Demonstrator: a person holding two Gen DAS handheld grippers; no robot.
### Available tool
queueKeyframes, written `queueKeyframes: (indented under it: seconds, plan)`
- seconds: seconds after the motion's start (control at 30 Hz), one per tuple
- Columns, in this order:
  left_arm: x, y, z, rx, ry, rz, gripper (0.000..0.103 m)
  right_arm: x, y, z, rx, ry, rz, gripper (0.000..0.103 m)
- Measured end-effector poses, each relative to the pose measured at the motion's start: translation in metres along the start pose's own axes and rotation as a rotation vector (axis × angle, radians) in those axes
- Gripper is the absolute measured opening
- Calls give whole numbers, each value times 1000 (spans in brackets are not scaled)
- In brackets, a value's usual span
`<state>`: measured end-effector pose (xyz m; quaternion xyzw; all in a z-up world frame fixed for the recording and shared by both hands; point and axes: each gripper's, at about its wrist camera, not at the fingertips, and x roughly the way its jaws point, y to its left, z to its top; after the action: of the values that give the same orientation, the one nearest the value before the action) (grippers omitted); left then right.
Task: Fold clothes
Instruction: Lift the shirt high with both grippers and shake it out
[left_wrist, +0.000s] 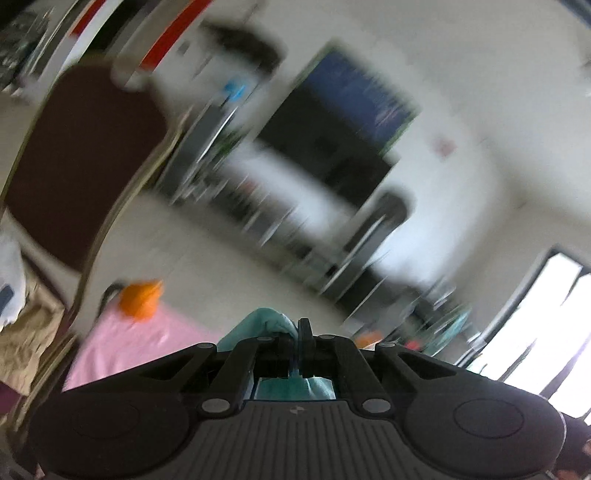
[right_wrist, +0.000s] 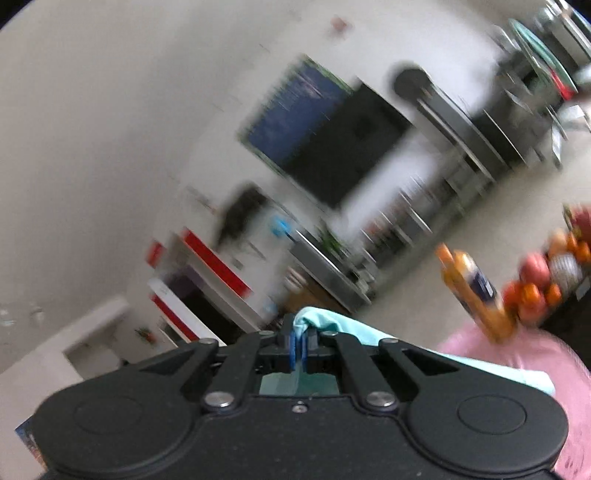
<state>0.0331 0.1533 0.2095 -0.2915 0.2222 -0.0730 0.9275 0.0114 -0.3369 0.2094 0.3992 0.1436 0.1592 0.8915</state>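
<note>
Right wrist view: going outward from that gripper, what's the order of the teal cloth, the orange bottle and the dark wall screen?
1. Teal cloth, pinched in the right gripper jaws.
2. Orange bottle, to the right, on the pink cover.
3. Dark wall screen, far across the room.

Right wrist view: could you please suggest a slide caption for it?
Right gripper shut on teal garment, raised above pink tablecloth, orange bottle beyond.

Each wrist camera sits close behind its gripper, tilted, facing across the room; both share the wall screen (left_wrist: 343, 122) (right_wrist: 317, 129) and pink cover (left_wrist: 129, 343) (right_wrist: 509, 354).
</note>
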Motion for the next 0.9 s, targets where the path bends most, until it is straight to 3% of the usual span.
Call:
queueKeyframes:
  seconds: [0.07, 0.13, 0.2, 0.37, 0.43, 0.53, 0.67, 0.9]
  plan:
    - [53, 7, 15, -23, 58, 76, 1, 63, -21, 5, 12, 73, -110, 3]
    - [71, -2, 38, -14, 29, 87, 1, 114, -33, 14, 27, 107, -184, 3]
    - [63, -15, 62, 20, -48, 48, 1, 137, -22, 33, 5, 76, -167, 3]
    - [22, -21, 72, 92, -174, -52, 1, 114, 17, 56, -88, -37, -51, 3]
    - [25, -15, 57, 106, -170, -69, 1, 103, 10, 54, -96, -48, -30, 3]
    - [48, 4, 23, 110, -120, -24, 1, 101, -19, 28, -106, -22, -49, 3]
    - [80, 53, -43, 73, -6, 105, 1, 125, -77, -24, -66, 92, -129, 3]
    - [130, 141, -147, 6, 239, 365, 1, 138, -178, -141, 53, 334, -360, 3]
